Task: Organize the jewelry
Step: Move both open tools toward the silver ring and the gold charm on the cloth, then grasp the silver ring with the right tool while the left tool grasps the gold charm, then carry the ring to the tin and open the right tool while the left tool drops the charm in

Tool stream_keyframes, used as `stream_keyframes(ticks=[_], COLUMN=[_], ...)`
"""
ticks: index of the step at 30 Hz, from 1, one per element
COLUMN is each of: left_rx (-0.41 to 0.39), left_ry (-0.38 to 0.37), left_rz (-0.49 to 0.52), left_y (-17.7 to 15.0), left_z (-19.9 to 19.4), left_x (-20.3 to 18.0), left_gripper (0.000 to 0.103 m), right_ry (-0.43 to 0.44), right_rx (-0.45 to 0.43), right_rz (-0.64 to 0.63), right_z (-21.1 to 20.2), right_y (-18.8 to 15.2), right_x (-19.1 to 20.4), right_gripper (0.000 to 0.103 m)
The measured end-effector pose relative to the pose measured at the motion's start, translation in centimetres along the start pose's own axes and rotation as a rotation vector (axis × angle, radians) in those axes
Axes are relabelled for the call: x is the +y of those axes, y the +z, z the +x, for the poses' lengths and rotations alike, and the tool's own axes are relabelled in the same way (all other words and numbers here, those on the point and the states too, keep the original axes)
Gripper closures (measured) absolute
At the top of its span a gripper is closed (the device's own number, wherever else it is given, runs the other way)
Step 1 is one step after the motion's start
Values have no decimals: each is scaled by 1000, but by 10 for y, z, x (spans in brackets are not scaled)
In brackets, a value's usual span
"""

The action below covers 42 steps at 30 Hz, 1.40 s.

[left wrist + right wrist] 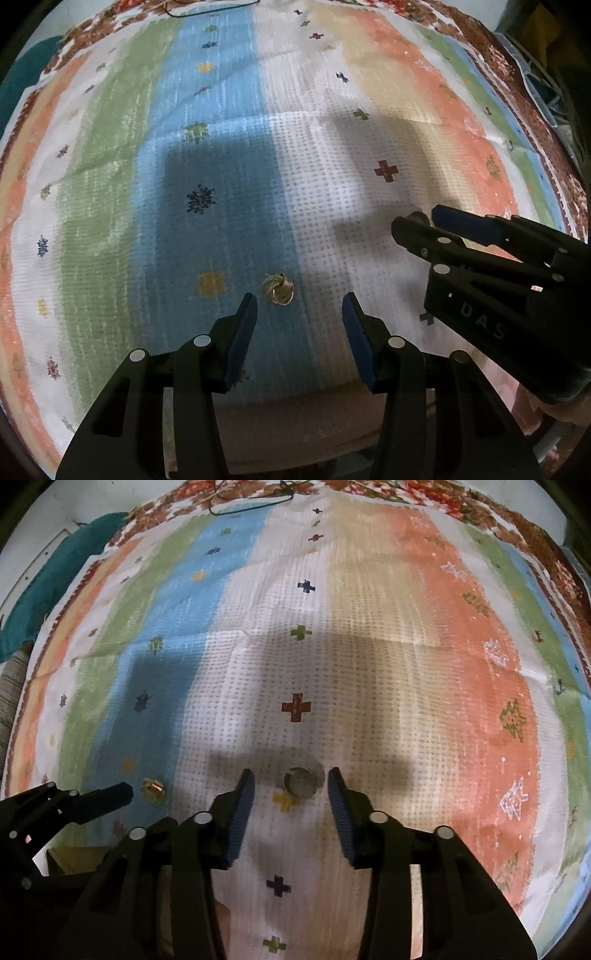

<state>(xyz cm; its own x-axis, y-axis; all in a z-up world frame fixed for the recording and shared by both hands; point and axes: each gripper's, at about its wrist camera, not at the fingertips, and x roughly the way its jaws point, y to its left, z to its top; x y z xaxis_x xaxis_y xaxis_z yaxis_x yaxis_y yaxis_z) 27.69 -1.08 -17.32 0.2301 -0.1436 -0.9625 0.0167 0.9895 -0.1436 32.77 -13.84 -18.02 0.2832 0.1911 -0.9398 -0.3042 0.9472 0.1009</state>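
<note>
While both tongs were held open w/ nothing gripped, left tongs (300, 306) were poised by gold ring (277, 290), right tongs (291, 786) by silver ring (301, 782).

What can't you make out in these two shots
- Gold ring, left wrist view: too small, shadowed; its top detail is unclear.
- Silver ring, right wrist view: blurred.
- Dark cord: cut off by top edge.
- Right gripper, left wrist view: seen side-on, gap unclear.
</note>
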Motion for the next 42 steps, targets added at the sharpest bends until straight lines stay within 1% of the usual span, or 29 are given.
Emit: stream_keyframes(ticks=[4, 8, 13, 15, 17, 19, 23, 30, 39, 42], left_rx=[7, 21, 15, 10, 6, 1, -1, -21, -84, -108], left_ry=[7, 9, 19, 25, 33, 33, 28, 13, -20, -11], left_rz=[-7, -15, -16, -14, -6, 6, -1, -16, -35, -28], left_y=[4, 8, 13, 16, 19, 20, 22, 16, 6, -1], left_z=[5, 12, 17, 19, 21, 22, 20, 5, -33, -48], left_x=[2, 5, 8, 7, 4, 4, 7, 15, 14, 14], left_gripper=[59, 66, 76, 83, 86, 86, 87, 88, 88, 88], right_ry=[-1, -5, -17, -24, -29, -34, -44, -32, -9, -5], right_rx=[8, 5, 5, 7, 6, 7, 4, -19, -69, -95], right_rz=[-6, -6, -5, -11, -15, -19, -22, -10, -33, -50], right_z=[7, 10, 11, 11, 11, 12, 9, -4, -36, -51], right_y=[2, 5, 5, 5, 5, 5, 3, 4, -7, -12], right_x=[1, 0, -1, -1, -1, 0, 1, -1, 6, 12], right_gripper=[67, 71, 79, 82, 82, 83, 83, 83, 83, 83])
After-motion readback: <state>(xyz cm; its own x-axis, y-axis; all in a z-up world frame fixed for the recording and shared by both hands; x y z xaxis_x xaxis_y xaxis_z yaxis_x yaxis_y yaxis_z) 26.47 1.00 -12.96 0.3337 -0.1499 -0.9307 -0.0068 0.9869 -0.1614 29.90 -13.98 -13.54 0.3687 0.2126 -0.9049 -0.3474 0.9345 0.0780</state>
